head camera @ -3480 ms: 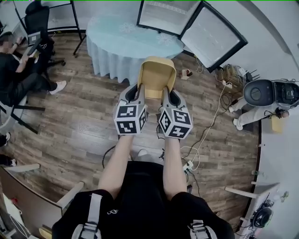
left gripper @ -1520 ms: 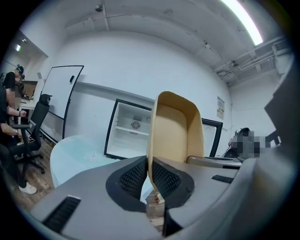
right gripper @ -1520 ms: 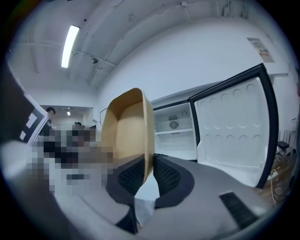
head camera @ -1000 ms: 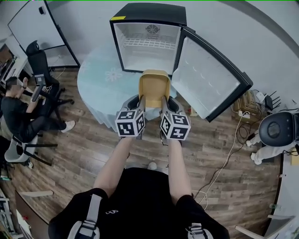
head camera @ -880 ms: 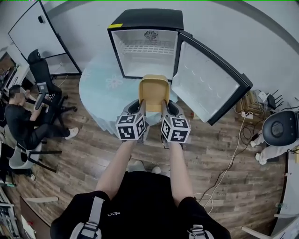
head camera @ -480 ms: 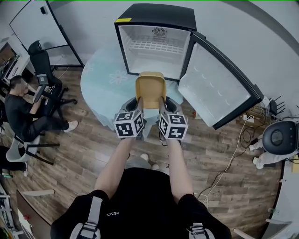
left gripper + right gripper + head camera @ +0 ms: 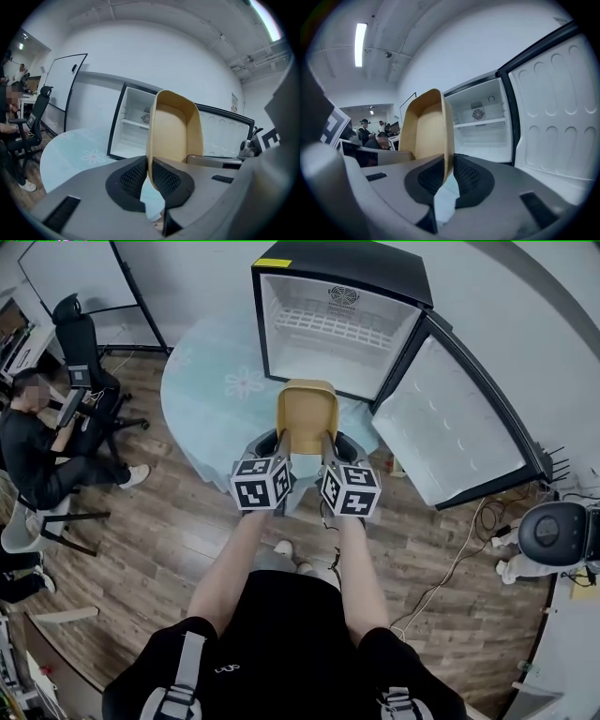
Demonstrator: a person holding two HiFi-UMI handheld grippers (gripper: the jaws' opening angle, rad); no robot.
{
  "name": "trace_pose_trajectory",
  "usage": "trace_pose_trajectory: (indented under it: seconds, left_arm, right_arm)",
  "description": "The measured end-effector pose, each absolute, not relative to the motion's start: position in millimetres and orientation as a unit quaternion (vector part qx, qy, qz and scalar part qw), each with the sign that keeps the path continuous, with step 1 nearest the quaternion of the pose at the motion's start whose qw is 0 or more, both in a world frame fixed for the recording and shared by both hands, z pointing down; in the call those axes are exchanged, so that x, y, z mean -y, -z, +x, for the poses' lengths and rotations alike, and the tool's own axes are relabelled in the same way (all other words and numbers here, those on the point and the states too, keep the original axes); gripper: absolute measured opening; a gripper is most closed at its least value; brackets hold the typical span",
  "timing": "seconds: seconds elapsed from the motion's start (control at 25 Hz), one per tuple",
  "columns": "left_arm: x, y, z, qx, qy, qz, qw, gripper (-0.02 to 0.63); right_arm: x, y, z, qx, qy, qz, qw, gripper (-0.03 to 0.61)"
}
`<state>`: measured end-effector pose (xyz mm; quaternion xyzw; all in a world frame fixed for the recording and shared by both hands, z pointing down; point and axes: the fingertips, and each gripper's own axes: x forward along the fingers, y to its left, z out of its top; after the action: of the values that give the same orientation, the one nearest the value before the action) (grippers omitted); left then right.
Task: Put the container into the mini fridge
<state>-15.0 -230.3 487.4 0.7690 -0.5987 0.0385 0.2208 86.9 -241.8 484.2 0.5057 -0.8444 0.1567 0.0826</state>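
Note:
A tan open-topped container (image 7: 306, 414) hangs between both grippers, above the table's near edge. My left gripper (image 7: 278, 442) is shut on its left wall (image 7: 151, 140), and my right gripper (image 7: 328, 442) is shut on its right wall (image 7: 448, 140). The black mini fridge (image 7: 337, 320) stands on the table just beyond the container, its white inside empty with one wire shelf (image 7: 336, 327). Its door (image 7: 459, 427) is swung wide open to the right. In both gripper views the fridge opening (image 7: 136, 131) (image 7: 483, 126) shows past the container.
The fridge stands on a round table with a pale blue cloth (image 7: 220, 395). A person (image 7: 33, 442) sits at the left beside office chairs. A whiteboard (image 7: 66, 273) leans at the back left. Cables (image 7: 450, 568) and a round white device (image 7: 553, 531) lie on the wooden floor at the right.
Both grippers have carried the container nearer the table and the fridge. The fridge now fills more of the view, with its door seen further to the right.

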Motion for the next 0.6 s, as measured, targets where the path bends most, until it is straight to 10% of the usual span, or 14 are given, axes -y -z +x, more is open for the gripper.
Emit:
trace_pose_trajectory:
  seconds: [0.6]
  left_arm:
    - [295.0, -499.4, -38.7, 0.57, -0.027, 0.786, 0.239, 0.026]
  right_arm:
    - [300.8, -493.7, 63.4, 0.829, -0.157, 0.529, 0.097, 0.043]
